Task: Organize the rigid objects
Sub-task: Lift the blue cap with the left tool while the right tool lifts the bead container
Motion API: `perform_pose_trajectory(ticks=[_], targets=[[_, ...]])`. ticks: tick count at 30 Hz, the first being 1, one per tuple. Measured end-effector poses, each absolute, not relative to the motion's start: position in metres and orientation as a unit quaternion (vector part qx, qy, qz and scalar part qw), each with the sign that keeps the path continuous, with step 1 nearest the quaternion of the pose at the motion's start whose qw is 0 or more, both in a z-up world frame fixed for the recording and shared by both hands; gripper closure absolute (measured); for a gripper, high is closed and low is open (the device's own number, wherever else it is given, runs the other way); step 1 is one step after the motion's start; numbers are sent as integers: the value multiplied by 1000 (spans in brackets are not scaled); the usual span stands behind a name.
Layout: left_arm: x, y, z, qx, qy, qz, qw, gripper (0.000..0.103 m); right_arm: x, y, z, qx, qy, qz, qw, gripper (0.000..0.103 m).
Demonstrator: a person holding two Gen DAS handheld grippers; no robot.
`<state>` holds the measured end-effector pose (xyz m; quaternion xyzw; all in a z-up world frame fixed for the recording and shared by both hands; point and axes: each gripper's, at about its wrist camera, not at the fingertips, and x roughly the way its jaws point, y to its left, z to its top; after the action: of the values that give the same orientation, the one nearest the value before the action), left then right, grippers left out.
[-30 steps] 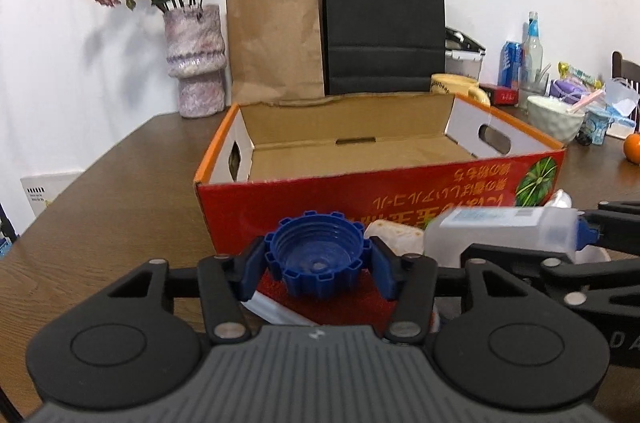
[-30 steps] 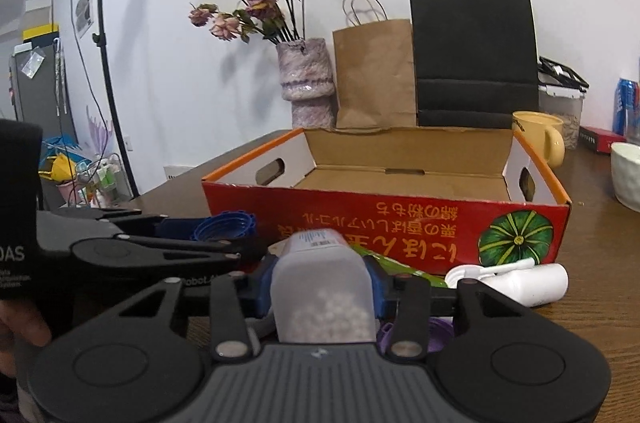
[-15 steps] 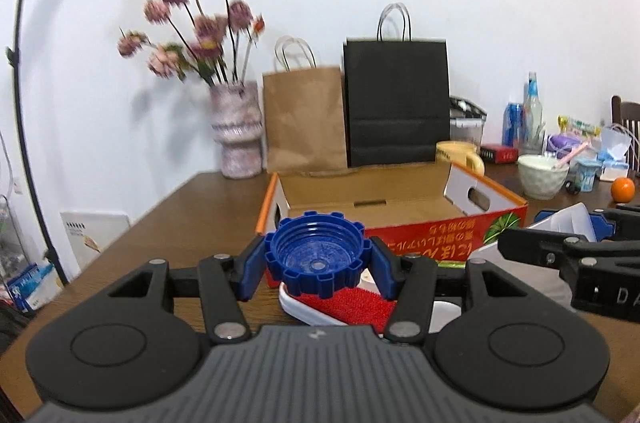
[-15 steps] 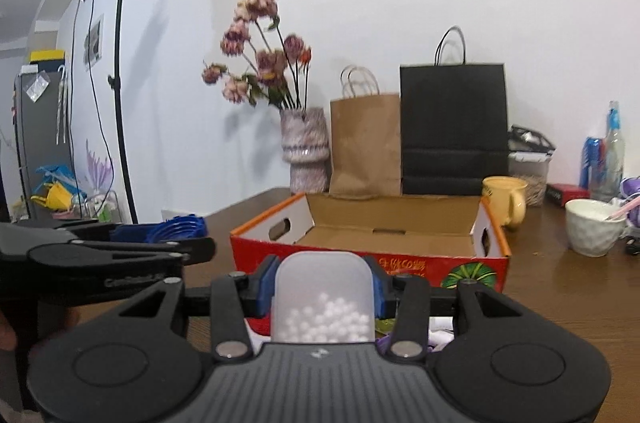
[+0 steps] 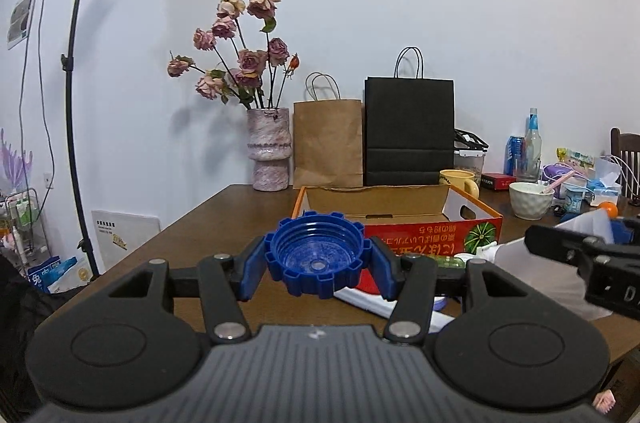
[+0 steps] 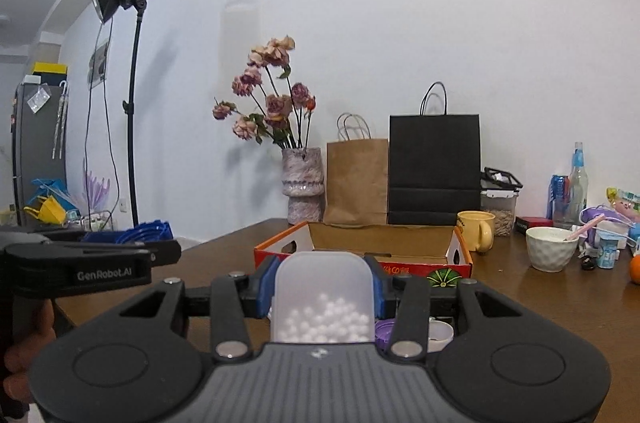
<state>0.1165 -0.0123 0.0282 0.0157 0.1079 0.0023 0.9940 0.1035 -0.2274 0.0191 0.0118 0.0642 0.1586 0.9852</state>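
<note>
You are clamping left gripper [image 5: 316,265] on blue cap [image 5: 316,259], right gripper [image 6: 323,297] on bead container [image 6: 323,299]. Risk: container slipping, missing cardboard box [image 6: 380,243].

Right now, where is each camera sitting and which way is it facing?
Left wrist: on the left gripper, facing along its fingers, shut on the blue cap, toward the red box; the right gripper shows at right.
Right wrist: on the right gripper, shut on the translucent container, facing the same box; the left gripper and a hand show at left.
Shared: box, vase, paper bags.
</note>
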Motion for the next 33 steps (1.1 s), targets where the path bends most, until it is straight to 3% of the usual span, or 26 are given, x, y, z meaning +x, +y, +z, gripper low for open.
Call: perform_pose_trajectory(ticks=[17, 33], targets=[[125, -11, 28, 17, 104, 3, 994, 48, 119, -236, 21, 20, 66, 146, 987, 59], [279, -20, 55, 25, 113, -2, 993, 48, 275, -248, 57, 18, 80, 173, 981, 59]])
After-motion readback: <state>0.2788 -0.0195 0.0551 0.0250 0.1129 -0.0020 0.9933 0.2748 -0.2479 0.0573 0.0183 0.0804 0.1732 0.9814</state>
